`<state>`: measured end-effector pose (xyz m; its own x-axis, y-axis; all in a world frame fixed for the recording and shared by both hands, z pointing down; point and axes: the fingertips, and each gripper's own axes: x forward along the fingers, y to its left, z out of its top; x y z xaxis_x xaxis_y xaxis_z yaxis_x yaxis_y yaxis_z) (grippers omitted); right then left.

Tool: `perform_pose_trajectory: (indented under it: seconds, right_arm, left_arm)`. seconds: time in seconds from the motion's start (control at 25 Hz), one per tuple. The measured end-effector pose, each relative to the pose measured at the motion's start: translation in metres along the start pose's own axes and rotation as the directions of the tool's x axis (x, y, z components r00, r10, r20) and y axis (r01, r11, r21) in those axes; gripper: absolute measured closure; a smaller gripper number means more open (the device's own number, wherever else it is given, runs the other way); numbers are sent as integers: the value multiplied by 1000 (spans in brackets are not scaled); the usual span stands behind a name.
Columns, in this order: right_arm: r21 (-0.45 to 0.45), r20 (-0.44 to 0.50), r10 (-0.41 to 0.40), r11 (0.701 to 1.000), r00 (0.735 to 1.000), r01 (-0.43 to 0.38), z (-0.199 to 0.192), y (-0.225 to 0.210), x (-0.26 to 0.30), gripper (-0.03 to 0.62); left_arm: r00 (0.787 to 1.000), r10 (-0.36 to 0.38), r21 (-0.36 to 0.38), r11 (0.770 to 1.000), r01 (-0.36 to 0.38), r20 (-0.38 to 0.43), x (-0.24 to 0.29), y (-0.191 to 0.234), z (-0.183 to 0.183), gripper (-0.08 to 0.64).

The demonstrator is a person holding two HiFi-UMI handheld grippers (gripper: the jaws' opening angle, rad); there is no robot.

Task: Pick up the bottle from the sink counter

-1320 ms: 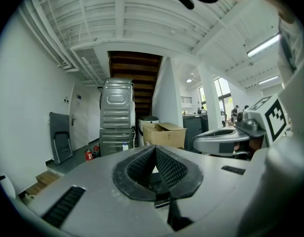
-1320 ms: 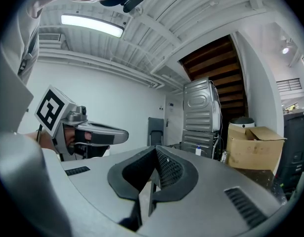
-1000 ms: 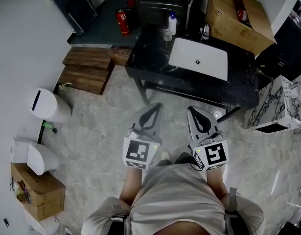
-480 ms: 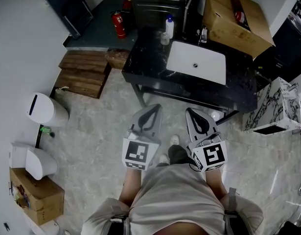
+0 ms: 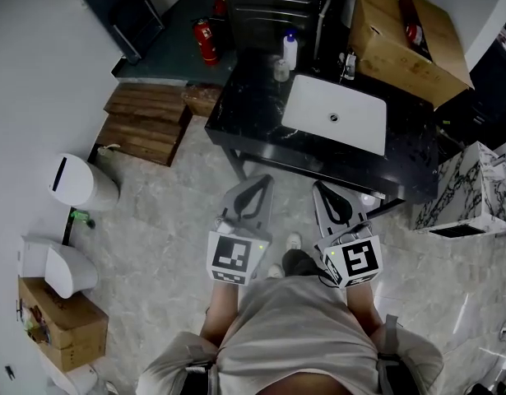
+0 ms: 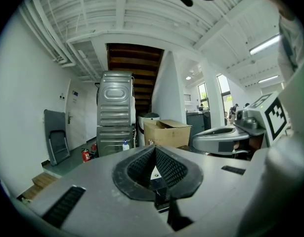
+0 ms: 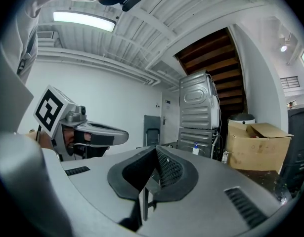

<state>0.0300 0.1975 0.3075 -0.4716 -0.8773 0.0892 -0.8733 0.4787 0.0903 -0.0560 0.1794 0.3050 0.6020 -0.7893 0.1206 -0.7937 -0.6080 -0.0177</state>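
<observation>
left tool [image 5: 254,181]: jaws pressed together, nothing in them. held about level over the floor, short of the table [image 5: 251,112] near edge, pointing toward it.

bottle [image 5: 290,49]: white with a blue cap, upright, long axis vertical. stands at the table's far edge, toward the far left corner, just left of the basin [image 5: 335,113]. a small clear container [image 5: 281,69] sits just in front of it. well apart from both tools, across the full depth of the table.

right tool [image 5: 327,188]: jaws closed and empty too, level, just beside the left one.

bearing: the bottle lies ahead and between the two tools. it shows a little left of the left tool's jaw line in the left gripper view, and a little right of the right tool's in the right gripper view. neither hand reads as clearly nearer. judgement: a side-on grasp across the body suits it, the jaws must open first, and the small container crowds the near side.
</observation>
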Motion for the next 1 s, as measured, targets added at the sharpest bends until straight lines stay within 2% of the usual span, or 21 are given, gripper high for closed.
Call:
perform_pose_trajectory:
  seconds: [0.56,1.0]
  right_arm:
    - [19,-7,39,999,999,-39,-2,-48,50,597]
    - [42,-10,80,996,997,-80,-3,-81,71,597]
  left_arm:
    - [999,45,11,999,-45,-20,60,24,5,558]
    - [996,81,17,997,-81,-31,92,26,13,558]
